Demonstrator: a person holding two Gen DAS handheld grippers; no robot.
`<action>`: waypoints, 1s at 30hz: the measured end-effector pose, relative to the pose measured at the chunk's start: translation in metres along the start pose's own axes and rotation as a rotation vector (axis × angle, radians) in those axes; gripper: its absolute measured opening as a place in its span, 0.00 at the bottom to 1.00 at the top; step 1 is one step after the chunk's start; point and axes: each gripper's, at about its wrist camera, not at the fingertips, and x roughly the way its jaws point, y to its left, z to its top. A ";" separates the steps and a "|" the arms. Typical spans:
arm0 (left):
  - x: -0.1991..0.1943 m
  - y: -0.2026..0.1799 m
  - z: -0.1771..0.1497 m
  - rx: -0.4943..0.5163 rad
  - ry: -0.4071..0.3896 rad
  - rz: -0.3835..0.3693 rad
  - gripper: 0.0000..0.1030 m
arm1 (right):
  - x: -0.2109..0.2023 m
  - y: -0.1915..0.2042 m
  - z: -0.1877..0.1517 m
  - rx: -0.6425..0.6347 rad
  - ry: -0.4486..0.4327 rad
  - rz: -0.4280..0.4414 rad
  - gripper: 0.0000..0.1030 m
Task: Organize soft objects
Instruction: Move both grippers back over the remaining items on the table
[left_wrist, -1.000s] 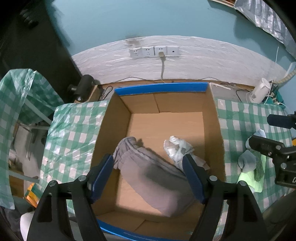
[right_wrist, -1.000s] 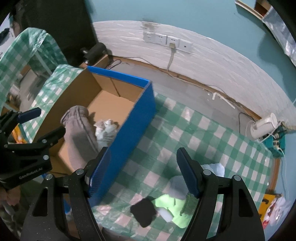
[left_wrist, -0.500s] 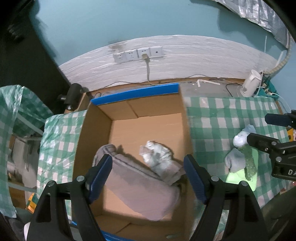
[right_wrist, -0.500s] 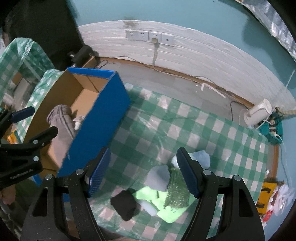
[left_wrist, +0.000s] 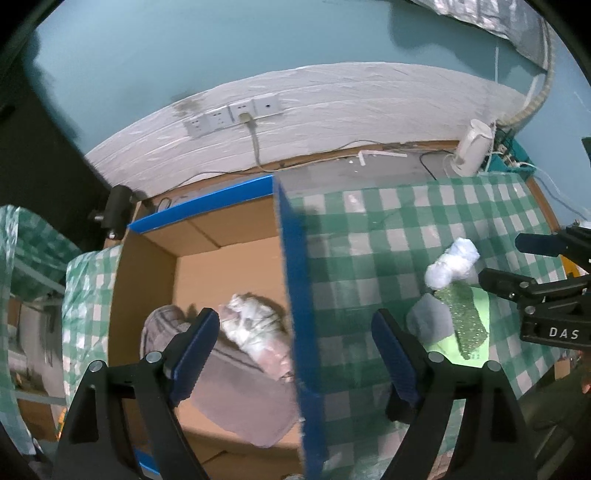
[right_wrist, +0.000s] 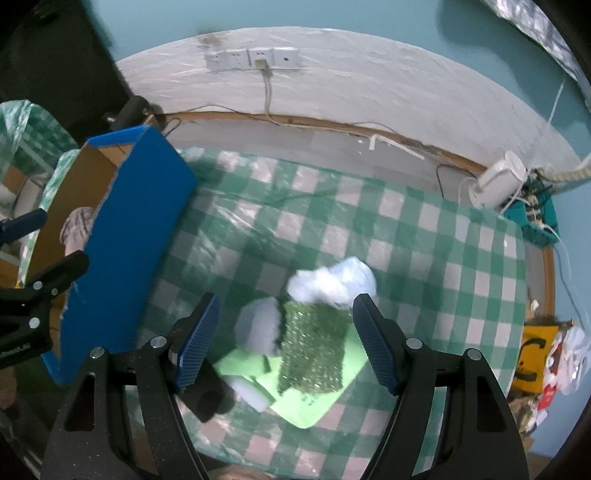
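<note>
A cardboard box with blue outer walls (left_wrist: 295, 295) (right_wrist: 133, 236) stands at the left of the checked table. Inside it lie a grey garment (left_wrist: 236, 398) and a white crumpled cloth (left_wrist: 255, 325). My left gripper (left_wrist: 295, 354) is open and empty, straddling the box's right wall. My right gripper (right_wrist: 284, 343) is open and empty above a pile of soft things: a sparkly green cloth (right_wrist: 314, 347), a pale grey pad (right_wrist: 258, 325), a white fluffy cloth (right_wrist: 332, 284), a light green sheet (right_wrist: 310, 402), a black item (right_wrist: 210, 398). The pile also shows in the left wrist view (left_wrist: 454, 306).
The green-and-white checked tablecloth (right_wrist: 424, 258) covers the table. A white appliance (right_wrist: 495, 184) and cables sit at the back right. Wall sockets (right_wrist: 251, 61) are on the wall behind. Yellow clutter (right_wrist: 535, 358) lies beyond the table's right edge.
Both grippers have moved to the right. The left one went from over the box's inside to over its right wall. The right one now hangs over the pile. Both stay open.
</note>
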 end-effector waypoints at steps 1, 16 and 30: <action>0.001 -0.006 0.001 0.013 0.002 -0.003 0.83 | 0.001 -0.003 -0.002 0.006 0.003 0.000 0.73; 0.036 -0.064 0.001 0.106 0.097 -0.042 0.83 | 0.029 -0.049 -0.027 0.093 0.069 -0.003 0.73; 0.079 -0.090 -0.006 0.144 0.200 -0.041 0.83 | 0.073 -0.058 -0.044 0.112 0.173 0.020 0.73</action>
